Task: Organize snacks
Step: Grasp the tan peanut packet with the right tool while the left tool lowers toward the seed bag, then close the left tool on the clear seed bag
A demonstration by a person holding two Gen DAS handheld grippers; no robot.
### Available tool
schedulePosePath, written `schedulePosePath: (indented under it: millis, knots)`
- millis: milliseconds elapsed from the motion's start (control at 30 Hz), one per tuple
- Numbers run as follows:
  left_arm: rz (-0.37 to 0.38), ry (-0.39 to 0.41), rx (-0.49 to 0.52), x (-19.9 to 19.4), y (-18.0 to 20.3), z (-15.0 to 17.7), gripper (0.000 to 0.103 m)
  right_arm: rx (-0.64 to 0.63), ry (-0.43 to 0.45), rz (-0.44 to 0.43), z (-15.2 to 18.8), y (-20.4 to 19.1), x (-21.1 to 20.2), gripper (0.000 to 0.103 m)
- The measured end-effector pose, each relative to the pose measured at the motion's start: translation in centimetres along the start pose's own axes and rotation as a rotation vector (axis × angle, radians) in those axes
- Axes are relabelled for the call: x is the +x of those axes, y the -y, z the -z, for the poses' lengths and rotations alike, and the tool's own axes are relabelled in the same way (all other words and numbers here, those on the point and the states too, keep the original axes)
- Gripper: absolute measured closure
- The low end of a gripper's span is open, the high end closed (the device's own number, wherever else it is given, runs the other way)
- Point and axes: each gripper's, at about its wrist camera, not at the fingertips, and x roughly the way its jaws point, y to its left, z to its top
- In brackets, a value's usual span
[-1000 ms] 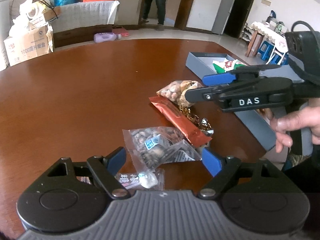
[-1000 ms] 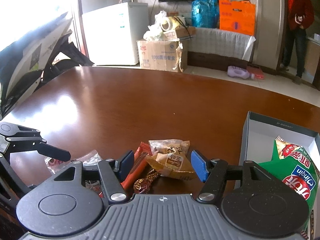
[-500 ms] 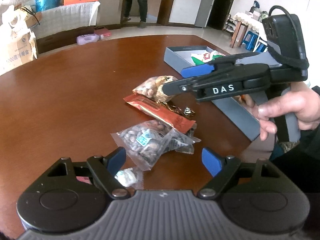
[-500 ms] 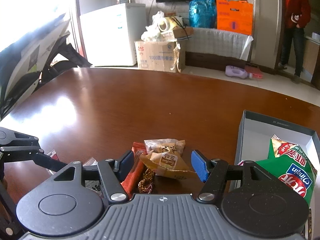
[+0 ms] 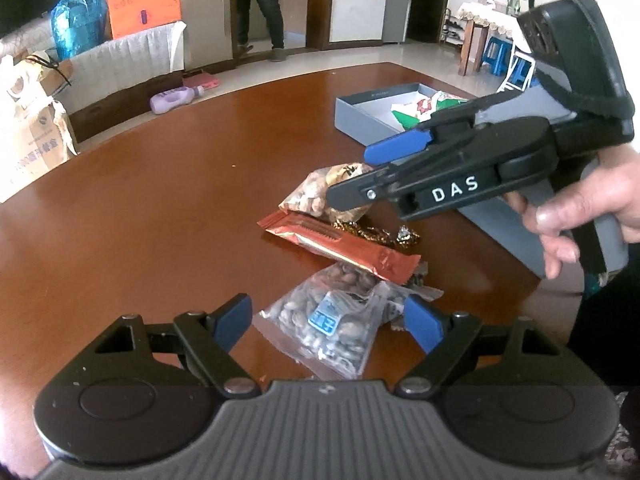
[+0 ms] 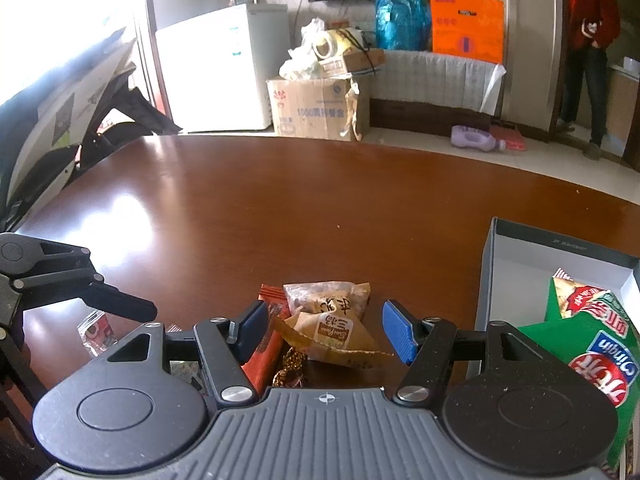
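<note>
On the tabletop (image 6: 280,200) most snacks remain loose: my left tool (image 5: 328,322) gapes empty over the nut bag (image 5: 332,320), my right tool (image 6: 324,330) likewise over a wrapped snack (image 6: 334,330), while seemingly only chips (image 6: 592,320) sit boxed (image 6: 560,244).

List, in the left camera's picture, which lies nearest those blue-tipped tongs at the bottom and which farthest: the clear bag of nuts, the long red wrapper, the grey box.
From the left tongs, both sets of tongs open:
1. Clear bag of nuts, right between the tips.
2. Long red wrapper, just beyond the bag, middle of the table.
3. Grey box, farthest, toward the right, partly behind the right tongs.
</note>
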Motion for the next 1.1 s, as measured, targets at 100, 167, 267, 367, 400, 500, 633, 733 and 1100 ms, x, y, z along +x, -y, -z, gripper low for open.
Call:
schedulePosePath:
  millis: [100,167,267,367,400,500,633,733,1100]
  knots:
    - [0.033,0.000,0.003,0.2,-0.4,-0.1,0.020,-0.002,-0.006,-0.001,0.0,-0.1,0.3,0.039]
    - [0.059,-0.006,0.005,0.6,-0.4,-0.2,0.020,-0.002,-0.010,0.000,0.0,-0.1,0.5,0.039]
    - [0.085,-0.030,0.025,1.3,-0.2,-0.3,0.020,0.000,-0.019,0.007,-0.1,-0.1,1.0,0.039]
    - [0.098,-0.031,0.031,1.7,-0.2,-0.3,0.020,-0.003,-0.020,0.015,-0.1,-0.3,1.2,0.039]
    - [0.099,-0.031,0.031,1.8,-0.2,-0.4,0.020,-0.004,-0.021,0.016,0.0,-0.3,1.2,0.039]
    - [0.103,-0.029,0.047,2.1,-0.1,-0.5,0.020,-0.005,-0.023,0.017,0.0,-0.3,1.4,0.039]
    - [0.095,-0.048,0.046,2.9,0.0,-0.5,0.020,-0.003,-0.026,0.018,0.0,-0.3,1.5,0.040]
    - [0.087,-0.062,0.050,3.5,0.2,-0.5,0.020,0.000,-0.033,0.024,0.0,-0.5,1.8,0.040]
    - [0.083,-0.054,0.022,3.5,-0.1,-0.4,0.021,-0.003,-0.040,0.023,-0.2,-0.6,2.1,0.047]
